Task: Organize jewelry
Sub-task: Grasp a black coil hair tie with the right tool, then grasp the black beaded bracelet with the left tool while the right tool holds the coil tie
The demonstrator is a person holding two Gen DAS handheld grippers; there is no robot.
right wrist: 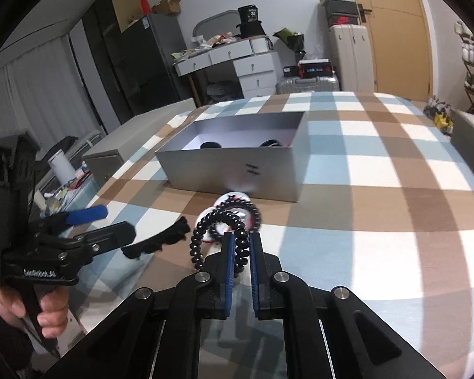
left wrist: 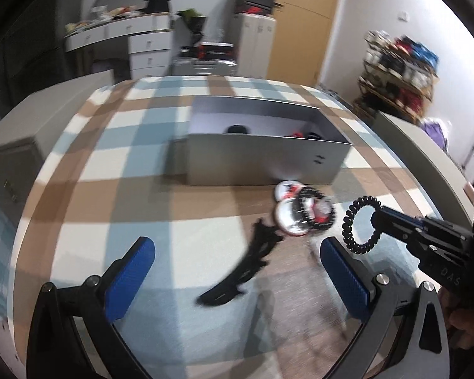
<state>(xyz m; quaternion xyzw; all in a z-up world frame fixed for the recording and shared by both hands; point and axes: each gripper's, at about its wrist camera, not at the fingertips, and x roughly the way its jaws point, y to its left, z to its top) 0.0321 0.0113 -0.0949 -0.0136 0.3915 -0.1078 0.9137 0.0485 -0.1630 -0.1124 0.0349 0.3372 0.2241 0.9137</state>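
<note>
Checked cloth covers the counter (right wrist: 379, 189), where a grey open box (right wrist: 230, 170) waits for jewelry. Left tongs (left wrist: 237, 274) gape wide, holding nothing, above a black hair claw (left wrist: 237, 271). Right tongs (right wrist: 240, 246) pinch tight on a black spiral hair tie (right wrist: 218, 237), apparently lifted clear for boxing.

Both grippers are black linkage frames with silver screws at the pivots and ribbed blue pads, the left gripper (right wrist: 110, 221) bearing white lettering at nine o'clock, the right gripper (right wrist: 240, 246) plain.
</note>
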